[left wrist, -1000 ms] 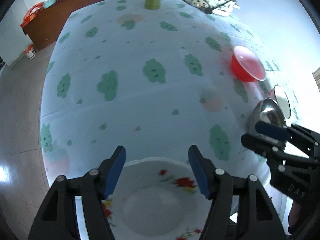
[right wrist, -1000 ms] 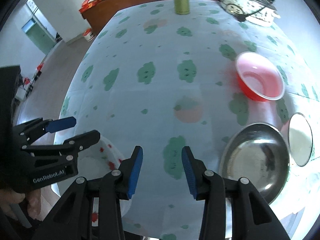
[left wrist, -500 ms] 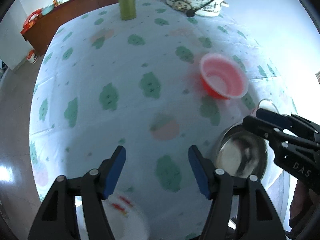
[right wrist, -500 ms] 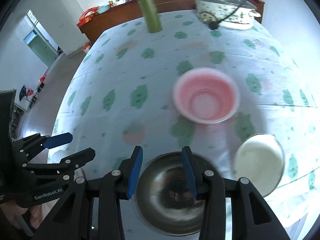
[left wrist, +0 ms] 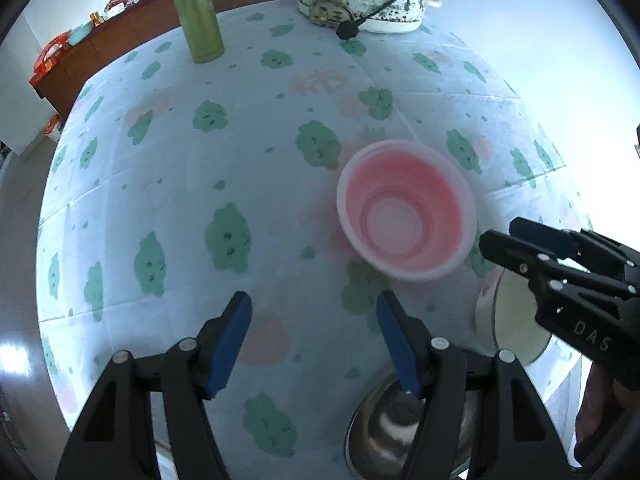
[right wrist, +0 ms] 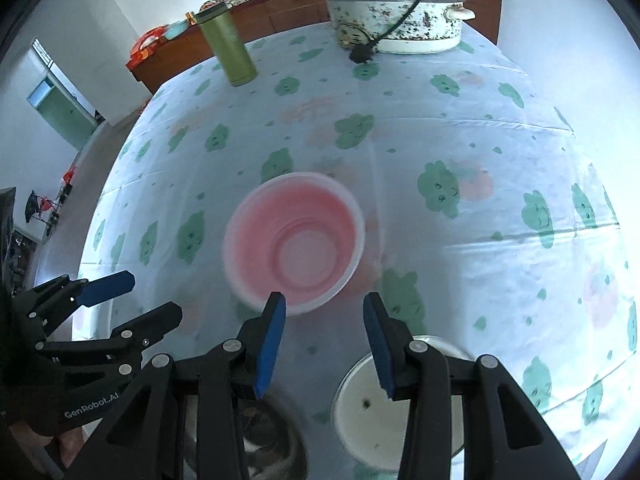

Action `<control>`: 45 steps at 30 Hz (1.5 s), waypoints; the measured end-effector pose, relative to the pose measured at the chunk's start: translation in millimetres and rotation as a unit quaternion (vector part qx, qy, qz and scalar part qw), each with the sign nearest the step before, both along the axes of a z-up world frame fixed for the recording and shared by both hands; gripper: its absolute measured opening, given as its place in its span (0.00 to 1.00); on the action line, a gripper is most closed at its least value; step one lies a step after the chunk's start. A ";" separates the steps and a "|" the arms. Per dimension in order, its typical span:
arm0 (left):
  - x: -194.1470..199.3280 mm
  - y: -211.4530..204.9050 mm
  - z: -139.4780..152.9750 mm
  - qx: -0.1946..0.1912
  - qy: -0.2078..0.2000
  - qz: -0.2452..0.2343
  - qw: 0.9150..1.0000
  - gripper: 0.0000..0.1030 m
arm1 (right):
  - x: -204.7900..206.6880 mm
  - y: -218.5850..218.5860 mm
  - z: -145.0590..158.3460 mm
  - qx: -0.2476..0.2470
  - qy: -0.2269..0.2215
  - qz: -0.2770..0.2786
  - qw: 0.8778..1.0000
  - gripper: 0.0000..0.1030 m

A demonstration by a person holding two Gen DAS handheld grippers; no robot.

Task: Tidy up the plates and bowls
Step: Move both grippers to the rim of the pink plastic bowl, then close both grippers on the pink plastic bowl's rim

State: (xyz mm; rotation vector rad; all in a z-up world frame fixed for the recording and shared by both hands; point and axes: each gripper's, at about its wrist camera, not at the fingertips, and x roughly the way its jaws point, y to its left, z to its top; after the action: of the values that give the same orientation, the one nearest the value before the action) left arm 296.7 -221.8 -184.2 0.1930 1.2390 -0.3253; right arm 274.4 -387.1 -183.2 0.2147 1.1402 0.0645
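1. A pink plastic bowl (right wrist: 294, 240) sits upright near the middle of the table (right wrist: 460, 120). It is translucent, with a pale, whitish rim and stepped rings inside narrowing to a small flat base; it holds nothing.
2. The table wears a pale blue cloth printed with green cloud-like blobs and faint peach shapes.
3. At the near edge, a shiny steel bowl (left wrist: 384, 428) stands just beside a round white enamel dish (right wrist: 368, 412) with a thin metal rim and small dark specks inside.
4. The right tongs (right wrist: 325, 340) hover above the gap between the pink bowl and the white dish, their blue-padded fingers spread wide, holding nothing.
5. The left tongs (left wrist: 314, 344) hang over the cloth beside the steel bowl, also spread wide and empty.
6. At the far end stand a tall olive-green flask (right wrist: 230, 48) and a speckled white electric pot (right wrist: 400, 12) with a glass lid and black cord.
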 end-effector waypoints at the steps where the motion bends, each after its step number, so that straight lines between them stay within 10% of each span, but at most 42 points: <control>1: 4.2 -2.2 -1.4 0.001 0.001 0.002 1.000 0.64 | 4.4 -2.2 -2.8 -0.002 0.003 0.000 1.000 0.42; 15: 33.6 -27.5 -27.7 -0.002 0.025 -0.012 1.000 0.61 | 35.0 -8.9 -31.6 0.002 0.028 0.003 1.000 0.42; 29: 36.9 -38.8 -40.2 -0.005 0.037 -0.040 0.999 0.14 | 38.7 -4.4 -40.9 -0.001 0.035 0.019 0.999 0.16; 45: 33.3 -33.2 -30.6 -0.006 0.034 -0.035 0.999 0.13 | 37.0 2.4 -27.5 -0.004 0.034 0.031 0.999 0.13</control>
State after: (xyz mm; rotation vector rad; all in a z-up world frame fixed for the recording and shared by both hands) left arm 330.0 -255.0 -214.8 0.2168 1.2990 -0.4017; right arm 311.4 -384.7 -210.7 0.1753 1.2143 0.1090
